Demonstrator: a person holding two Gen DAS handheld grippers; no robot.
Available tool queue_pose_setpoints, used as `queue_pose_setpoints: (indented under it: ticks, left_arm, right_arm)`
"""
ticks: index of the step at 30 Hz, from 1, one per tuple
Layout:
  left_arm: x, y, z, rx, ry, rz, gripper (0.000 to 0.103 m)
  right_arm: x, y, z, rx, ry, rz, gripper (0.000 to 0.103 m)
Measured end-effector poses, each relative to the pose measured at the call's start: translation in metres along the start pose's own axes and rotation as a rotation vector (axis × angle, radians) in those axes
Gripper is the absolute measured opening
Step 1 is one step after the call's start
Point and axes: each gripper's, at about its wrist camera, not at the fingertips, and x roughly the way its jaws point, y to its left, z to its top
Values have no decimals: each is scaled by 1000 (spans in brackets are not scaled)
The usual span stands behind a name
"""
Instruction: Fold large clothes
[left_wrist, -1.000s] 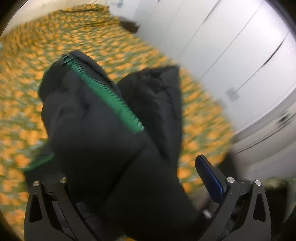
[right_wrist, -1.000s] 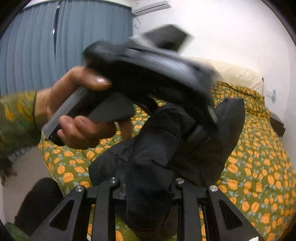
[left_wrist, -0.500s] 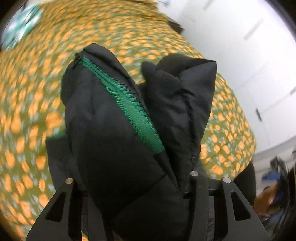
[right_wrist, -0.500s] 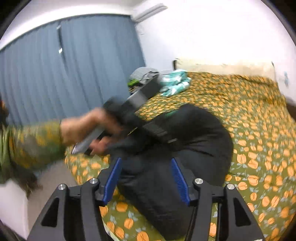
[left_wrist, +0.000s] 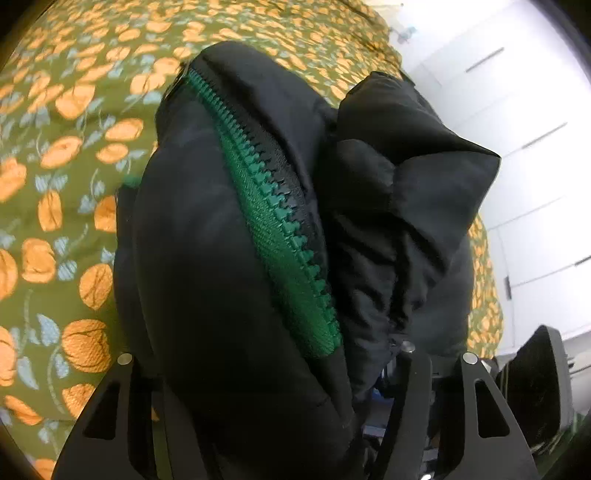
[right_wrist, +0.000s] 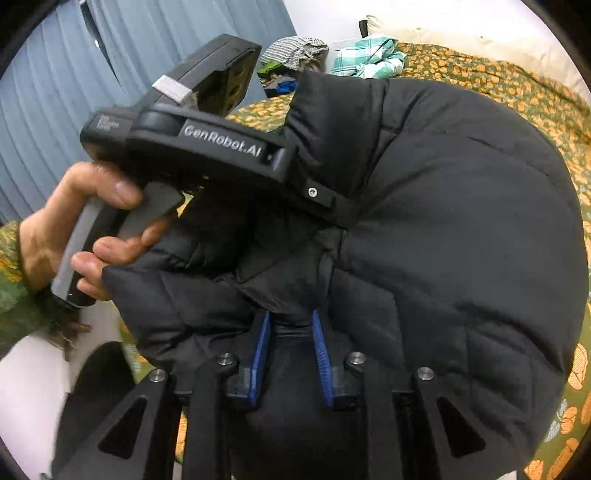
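Bed (left_wrist: 55, 192) with an olive, orange-fruit-print cover sits under everything; white cupboard doors (left_wrist: 535, 155) on one side, blue-grey curtains (right_wrist: 55, 92) on the other.

Right claw (right_wrist: 290, 350): blue pads (right_wrist: 258, 354) close together with a fold of the black puffer jacket (right_wrist: 461, 229) pinched between them, so it is clenched on the fabric. Jacket balloons up and over the claw, quilted panels bulging toward the right of that view, held above the bed cover.

Left claw (right_wrist: 321, 199): seen from the right wrist camera, its black body marked "GenRobot.AI" runs into the jacket's upper edge, fingertips buried in fabric. In its own view the jacket (left_wrist: 221, 258) fills the gap between the two finger frames; pads hidden, but cloth is wedged there, so it reads as gripping the jacket. The person's left hand (right_wrist: 85, 229) wraps the grey handle, patterned sleeve at the wrist.

Jacket orientation: bunched, not flat. Green zipper (left_wrist: 273, 218) runs diagonally in the left wrist view, from near the claw at lower right away to upper left, so the long axis points away from that claw. A folded flap (left_wrist: 424, 155) stands up right of the zipper.

Further out: a heap of clothes, checked teal cloth (right_wrist: 369, 55) among it, near the head of the bed.
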Motion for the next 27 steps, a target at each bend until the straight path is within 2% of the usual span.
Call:
queue_pose_setpoints:
  ticks: [6,10,12,14,16,18,21,23,27]
  left_arm:
    - [12,5,-5,-36,-33,-41,63]
    - [13,5,-13,-54,-57,-71,63]
    - [14,5,-14,-66,-65,-90,63]
    - [13,4,-12,-70,-70,-99,63]
    - [15,5,-11,-70,-72,-102,64]
    - [17,3,-10,-68,-74,-103,64]
    - [19,7,-16,-58,-67,-81,64]
    - [21,9,-19,-45,-59,-50,63]
    - [31,6,-13,-48,-56,-29,63]
  right_arm:
    - [5,1,2,-5,25,-6,23]
    - [-8,-8,32,109,85,76,26]
    - [-30,-19,56,171,19,99,26]
    - [-45,-33,87,200,-48,76,26]
    - [-45,-47,122,213,-69,45,26]
    - [-21,-63,150,227,-16,22,28]
    - [36,-86,157,240,150,-21,27]
    - [62,-86,150,190,187,-52,25]
    - [73,-99,137,202,173,-69,24]
